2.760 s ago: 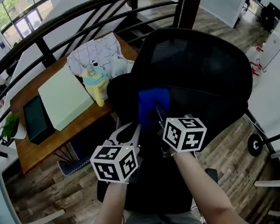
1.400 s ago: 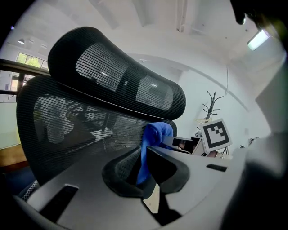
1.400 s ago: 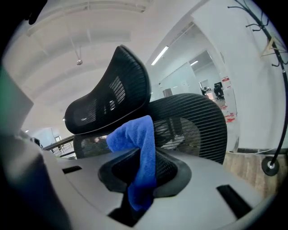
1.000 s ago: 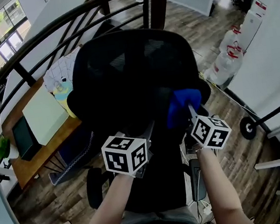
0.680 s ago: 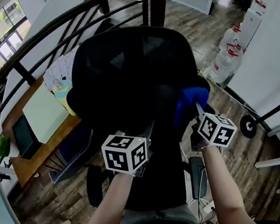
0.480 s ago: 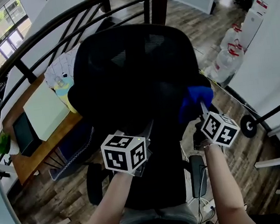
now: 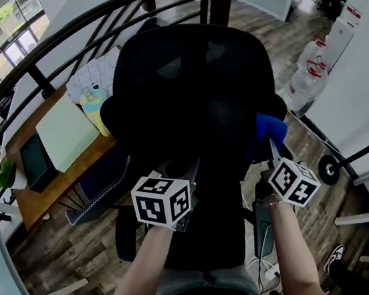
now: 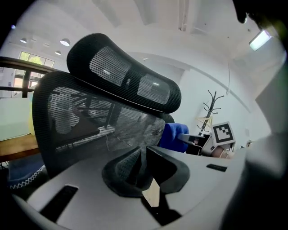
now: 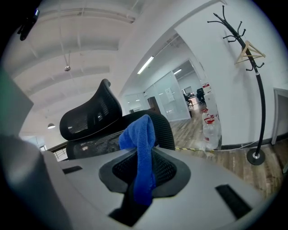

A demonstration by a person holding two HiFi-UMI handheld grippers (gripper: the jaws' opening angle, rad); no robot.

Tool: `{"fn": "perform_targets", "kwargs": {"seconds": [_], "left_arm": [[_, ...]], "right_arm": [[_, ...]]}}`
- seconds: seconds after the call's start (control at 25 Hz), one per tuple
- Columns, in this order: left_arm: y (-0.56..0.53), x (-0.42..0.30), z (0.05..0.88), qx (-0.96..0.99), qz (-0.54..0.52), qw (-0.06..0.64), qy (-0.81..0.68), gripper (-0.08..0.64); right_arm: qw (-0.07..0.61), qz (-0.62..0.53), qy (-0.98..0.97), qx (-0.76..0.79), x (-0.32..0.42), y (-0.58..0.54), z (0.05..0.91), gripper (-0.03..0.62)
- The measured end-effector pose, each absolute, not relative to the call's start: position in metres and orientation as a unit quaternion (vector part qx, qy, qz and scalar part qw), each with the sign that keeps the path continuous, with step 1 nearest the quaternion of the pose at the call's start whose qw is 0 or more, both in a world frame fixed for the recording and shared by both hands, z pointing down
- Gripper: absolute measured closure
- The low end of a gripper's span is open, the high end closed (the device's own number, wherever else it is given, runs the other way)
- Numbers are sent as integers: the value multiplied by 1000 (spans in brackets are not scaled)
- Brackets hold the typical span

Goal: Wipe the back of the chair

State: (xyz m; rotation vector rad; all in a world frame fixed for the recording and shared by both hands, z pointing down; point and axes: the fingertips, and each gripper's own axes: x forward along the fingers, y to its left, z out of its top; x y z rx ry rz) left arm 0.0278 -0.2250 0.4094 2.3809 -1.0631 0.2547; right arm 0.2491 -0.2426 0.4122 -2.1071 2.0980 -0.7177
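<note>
Currently pinched in right gripper: cloth, likely soft, limp, light; best held by a bunched fold. Sits at chair back's right edge. Left gripper closed, seemingly empty, near chair back's base.

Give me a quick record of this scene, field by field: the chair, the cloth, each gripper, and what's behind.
chair: black mesh chair back facing the person, headrest on top
cloth: blue cloth, at the right edge of the chair back
right: right gripper shut on the blue cloth
left: left gripper jaws together, nothing seen between them, tips near the lower middle of the chair back
behind: black railing, wooden desk beyond it
</note>
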Motion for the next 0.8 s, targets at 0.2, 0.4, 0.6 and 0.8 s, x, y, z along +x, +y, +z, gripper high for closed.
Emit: {"fn": "perform_targets", "kwargs": {"seconds": [0.2,0.4,0.6,0.8], "left_arm": [[-217,2,414,868,86,266,-410,514],[-208,-29,418,857,79,273,-430,514],[-203,-69,423,839,68,282,-461,514],[-203,-108,429,821,58,290,-488,514]], "right_arm": [[35,-240,709,-662,208,-237,416,509],[20,-253,738,-625,154,-237,426,509],[1,-259,774,-578,90,-241,433,509],[-18,-268,806,-527,26,-250,442,509]]}}
